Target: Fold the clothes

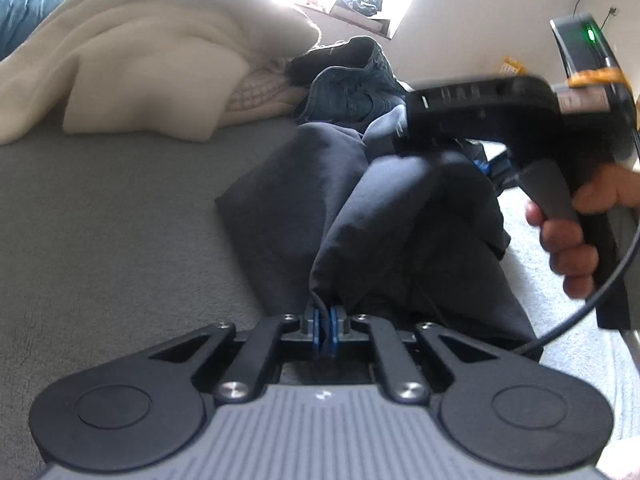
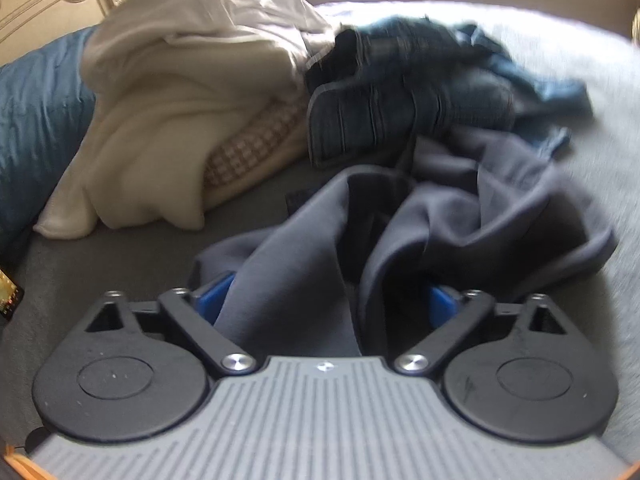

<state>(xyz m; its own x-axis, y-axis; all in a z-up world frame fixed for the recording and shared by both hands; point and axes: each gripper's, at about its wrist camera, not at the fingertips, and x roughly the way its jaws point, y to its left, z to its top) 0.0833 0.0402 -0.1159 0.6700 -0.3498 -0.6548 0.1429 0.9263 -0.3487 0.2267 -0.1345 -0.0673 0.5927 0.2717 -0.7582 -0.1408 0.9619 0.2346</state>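
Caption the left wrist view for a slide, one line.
Left tool shut on the edge of a dark grey garment on the bed, right tool hovering beyond.

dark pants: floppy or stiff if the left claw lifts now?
Likely floppy: the dark pants lie in soft folds. The left claw pinches only one edge, so the rest would probably hang and drag on the bed. Probably light; the cloth looks thin.

We see open grey blanket [image 1: 100, 220] left of the dark garment [image 1: 400, 220]; beyond it, jeans [image 2: 400, 112] and a cream blanket heap [image 2: 168, 128] block the way.
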